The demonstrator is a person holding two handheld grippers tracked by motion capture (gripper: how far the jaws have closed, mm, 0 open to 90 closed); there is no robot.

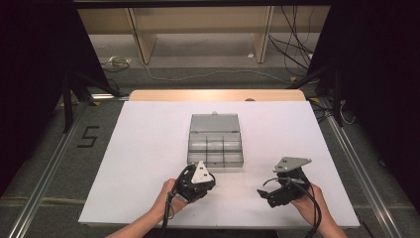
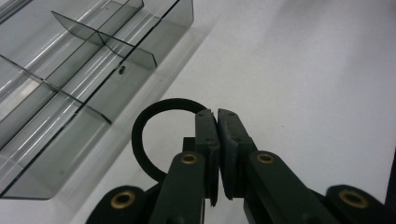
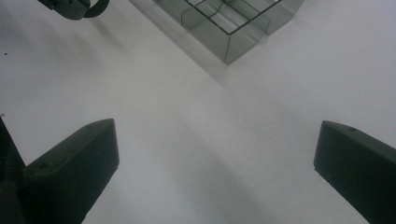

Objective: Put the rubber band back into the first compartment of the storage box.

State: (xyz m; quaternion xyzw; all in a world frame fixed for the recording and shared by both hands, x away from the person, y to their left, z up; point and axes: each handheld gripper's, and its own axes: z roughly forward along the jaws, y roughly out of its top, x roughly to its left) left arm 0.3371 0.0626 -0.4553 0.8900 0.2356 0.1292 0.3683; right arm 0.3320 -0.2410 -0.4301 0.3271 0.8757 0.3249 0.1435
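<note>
A clear plastic box with several compartments sits mid-table, its lid laid open behind it. My left gripper hovers just in front of the box's near wall. In the left gripper view its jaws are shut on a thin black ring, which loops out to the left beside the box's wall. My right gripper rests to the right and nearer the front. In its own view its jaws stand wide open over bare white surface, with the box farther off.
A white sheet covers the table, whose wooden back edge shows beyond it. The right gripper view has the left gripper with the ring at its top left. Rails and cables run along the floor on both sides.
</note>
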